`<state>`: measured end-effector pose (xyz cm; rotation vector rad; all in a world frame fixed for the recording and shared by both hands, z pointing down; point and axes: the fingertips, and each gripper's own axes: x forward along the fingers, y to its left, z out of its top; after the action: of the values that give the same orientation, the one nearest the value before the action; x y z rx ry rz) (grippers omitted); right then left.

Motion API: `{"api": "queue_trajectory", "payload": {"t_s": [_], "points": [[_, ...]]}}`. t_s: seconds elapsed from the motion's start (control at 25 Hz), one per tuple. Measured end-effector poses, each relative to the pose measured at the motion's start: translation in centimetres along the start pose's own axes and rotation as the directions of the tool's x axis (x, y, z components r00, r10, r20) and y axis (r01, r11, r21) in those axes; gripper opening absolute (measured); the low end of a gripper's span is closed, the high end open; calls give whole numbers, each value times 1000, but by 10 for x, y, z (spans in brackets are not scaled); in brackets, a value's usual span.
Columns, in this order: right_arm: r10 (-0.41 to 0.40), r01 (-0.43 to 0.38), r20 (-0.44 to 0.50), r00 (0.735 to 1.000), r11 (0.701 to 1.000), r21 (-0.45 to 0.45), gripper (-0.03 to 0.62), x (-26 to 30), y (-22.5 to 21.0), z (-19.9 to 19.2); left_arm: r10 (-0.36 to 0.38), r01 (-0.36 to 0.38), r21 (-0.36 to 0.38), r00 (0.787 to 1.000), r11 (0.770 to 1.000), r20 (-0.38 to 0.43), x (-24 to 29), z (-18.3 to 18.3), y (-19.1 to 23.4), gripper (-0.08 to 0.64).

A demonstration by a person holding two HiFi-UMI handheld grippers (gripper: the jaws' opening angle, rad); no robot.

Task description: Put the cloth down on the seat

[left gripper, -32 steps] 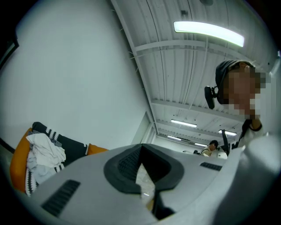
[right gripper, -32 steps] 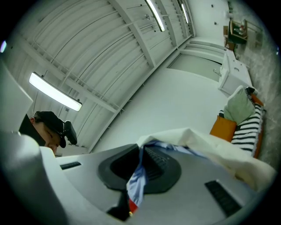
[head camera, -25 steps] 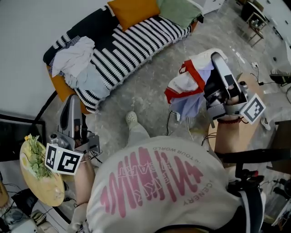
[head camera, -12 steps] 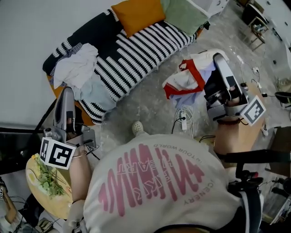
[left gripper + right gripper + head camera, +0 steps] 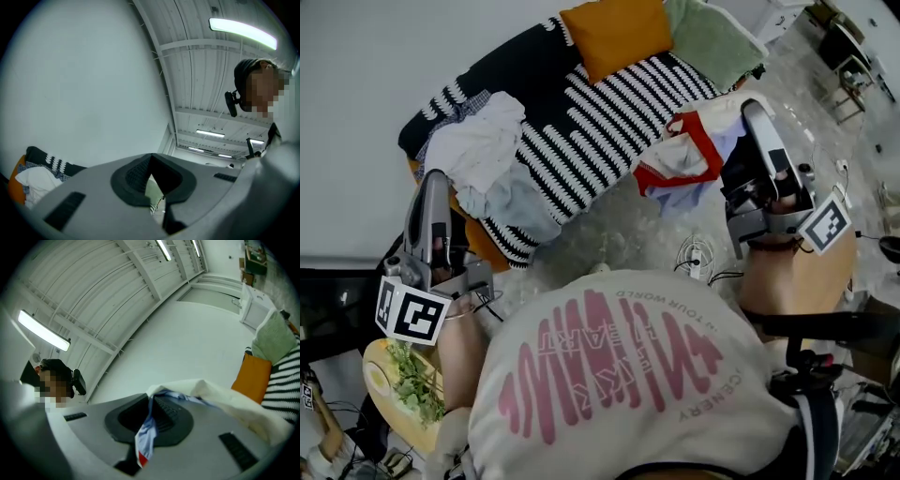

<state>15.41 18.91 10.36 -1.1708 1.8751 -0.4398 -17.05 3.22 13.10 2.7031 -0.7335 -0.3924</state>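
1. I'm looking at a living-room corner set up inside an industrial hall, so more a test lab than a real home.
2. The homely part is a long sofa (image 5: 581,122) under a black-and-white striped knitted cover. A square orange cushion (image 5: 619,36) and a sage-green cushion (image 5: 712,42) lie at one end of it, and a heap of loose pale clothes (image 5: 483,155) at the other.
3. Behind the sofa I see a bare white wall (image 5: 384,56).
4. In front of the sofa is a speckled grey concrete floor (image 5: 619,234) with white cables (image 5: 698,258) lying loose on it.
5. High above the sofa runs a white ribbed metal ceiling (image 5: 93,291) with a long tube light (image 5: 241,32).
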Motion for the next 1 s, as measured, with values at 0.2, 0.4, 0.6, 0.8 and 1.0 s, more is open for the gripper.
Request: {"api": "queue_trajectory", "payload": {"t_s": [0.2,0.4,0.6,0.8,1.0], "points": [[12,-11,-57,998,1000,29,29,60,-26,-32,-69,73,-104,997,992,42,9,7,48,9],[52,-46,-99,994,997,58,29,83,-38,-52,36,-36,-12,999,999,3,-2,-4,76,9],[127,-117,-130,983,990,80,29,86,-28,-53,87,-88,34,996,996,27,-22,-8,59,9],[155,-132,-196,968,984,122,29,143,-51,-73,165,-166,13,985,986,50,-23,4,97,9],[198,-151,-238,951,967,204,29,175,-73,-92,221,-224,21,972,974,84,-26,8,109,9]]}}
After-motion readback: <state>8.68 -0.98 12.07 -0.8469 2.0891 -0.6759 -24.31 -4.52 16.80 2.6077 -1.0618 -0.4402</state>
